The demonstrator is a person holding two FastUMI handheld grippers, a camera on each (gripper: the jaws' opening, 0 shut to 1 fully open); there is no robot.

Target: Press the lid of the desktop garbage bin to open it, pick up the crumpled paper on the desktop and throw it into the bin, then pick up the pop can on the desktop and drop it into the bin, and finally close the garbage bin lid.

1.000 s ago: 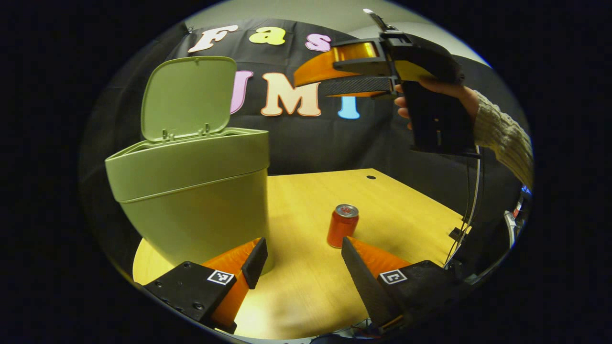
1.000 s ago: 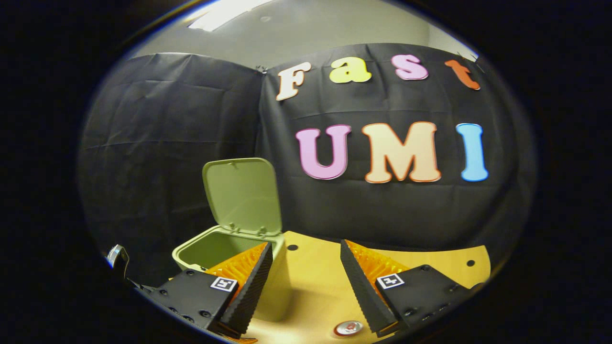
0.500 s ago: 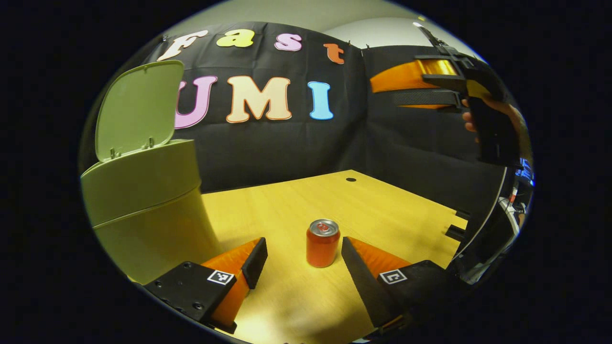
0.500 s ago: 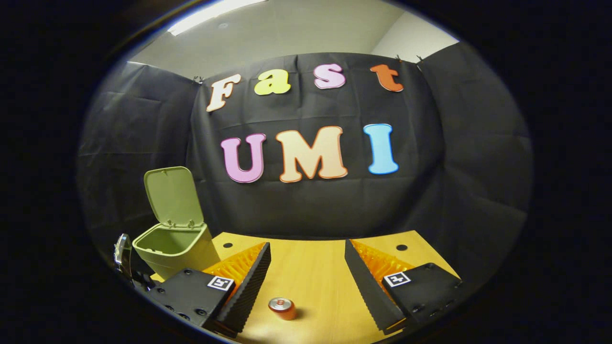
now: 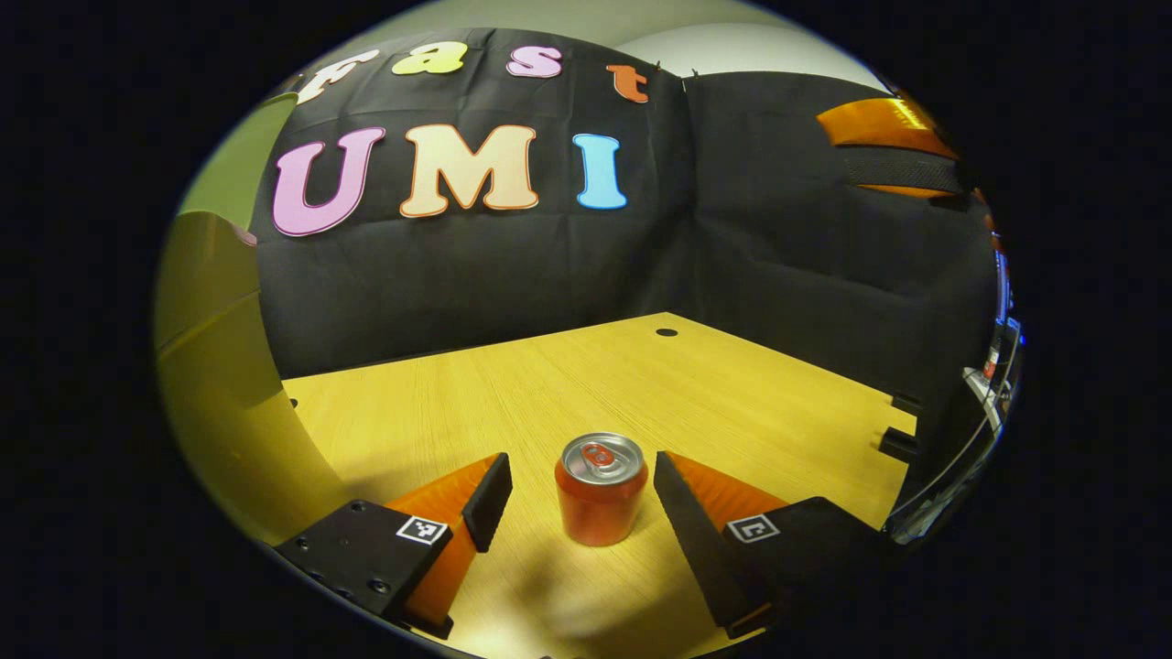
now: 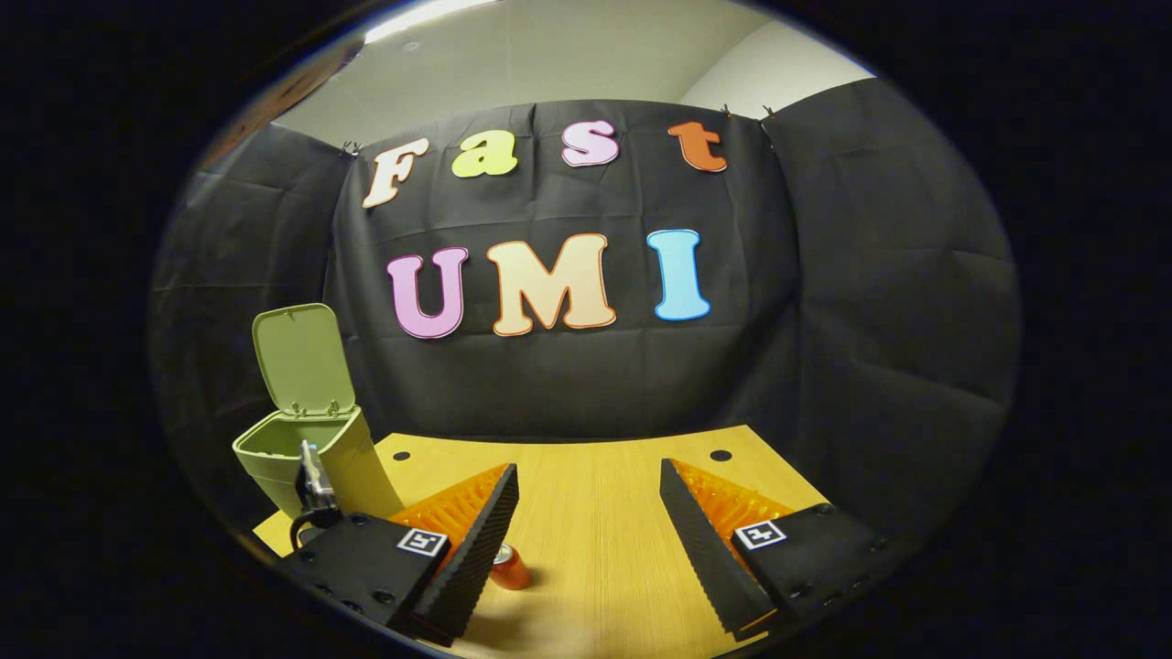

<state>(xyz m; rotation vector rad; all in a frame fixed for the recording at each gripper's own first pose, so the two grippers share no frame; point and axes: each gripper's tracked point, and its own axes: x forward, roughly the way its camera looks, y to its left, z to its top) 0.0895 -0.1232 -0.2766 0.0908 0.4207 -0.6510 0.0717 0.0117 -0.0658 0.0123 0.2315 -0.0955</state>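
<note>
My left gripper (image 5: pixel 579 485) sits low over the counter (image 5: pixel 732 384), spread wide and holding nothing. The can (image 5: pixel 601 490) stands upright between its fingers, a shade nearer the right finger than the left, with a gap on each side, so nothing touches it yet. Its long axis runs straight up from the counter, across my closing line, which suits a squeeze on its round side. I judge the can step is in hand: a small push forward, then close.

My right gripper (image 6: pixel 586 526) is also wide open and empty, held higher and farther back. From its view the can (image 6: pixel 509 569) peeks out past the left finger, low on the counter, well apart from that gripper. So the left one is plainly nearer.

Beyond, the bin (image 6: pixel 316 458) stands at the counter's left side, its lid (image 6: pixel 302 359) tipped up and open. In the left gripper view the bin (image 5: pixel 220 384) looms close on the left edge.
</note>
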